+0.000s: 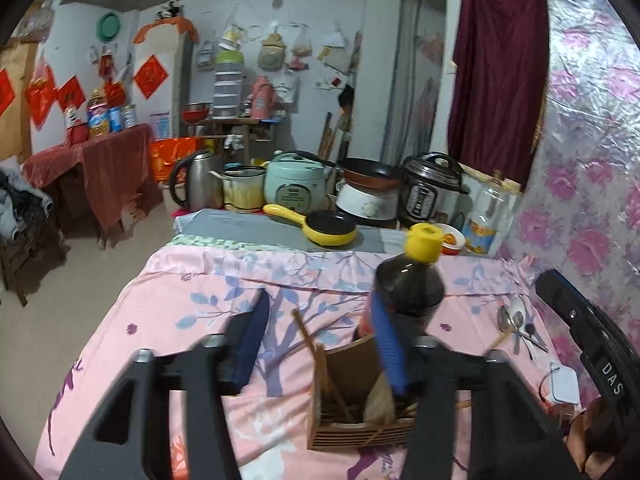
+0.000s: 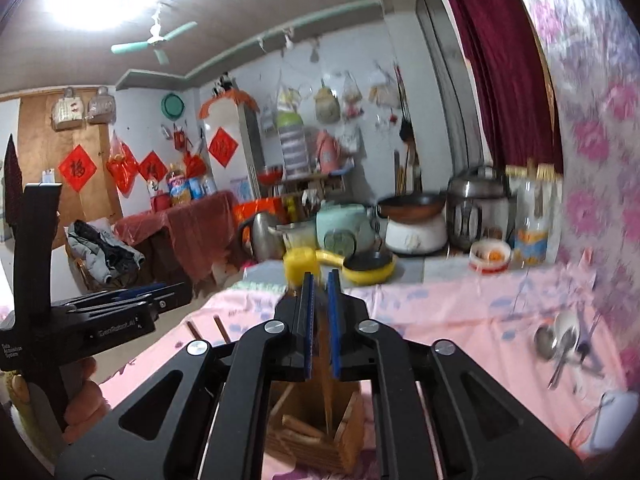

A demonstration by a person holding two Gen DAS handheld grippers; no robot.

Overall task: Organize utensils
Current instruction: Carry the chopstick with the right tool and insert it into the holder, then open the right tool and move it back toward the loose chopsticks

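A wooden utensil holder [image 1: 352, 396] [image 2: 316, 436] with several wooden sticks in it stands on the pink floral cloth. My left gripper [image 1: 320, 300] [image 2: 132, 294] hovers over it, its jaws wide apart and pressing on nothing. A dark sauce bottle [image 1: 412, 288] with a yellow cap [image 2: 300, 266] stands just behind its right finger. My right gripper [image 2: 320, 280] [image 1: 552, 284] hangs over the holder with its pads a narrow slit apart. A blurred wooden stick [image 2: 325, 380] runs between them down into the holder. A heap of spoons [image 1: 516, 320] [image 2: 560, 336] lies to the right.
A yellow pan [image 1: 320, 228], a kettle [image 1: 196, 184], rice cookers and pots crowd the table's far end. A floral foil wall [image 1: 592, 184] borders the right side. A white device with a cord [image 1: 564, 384] lies near the spoons. A hand [image 2: 84, 400] holds the left gripper.
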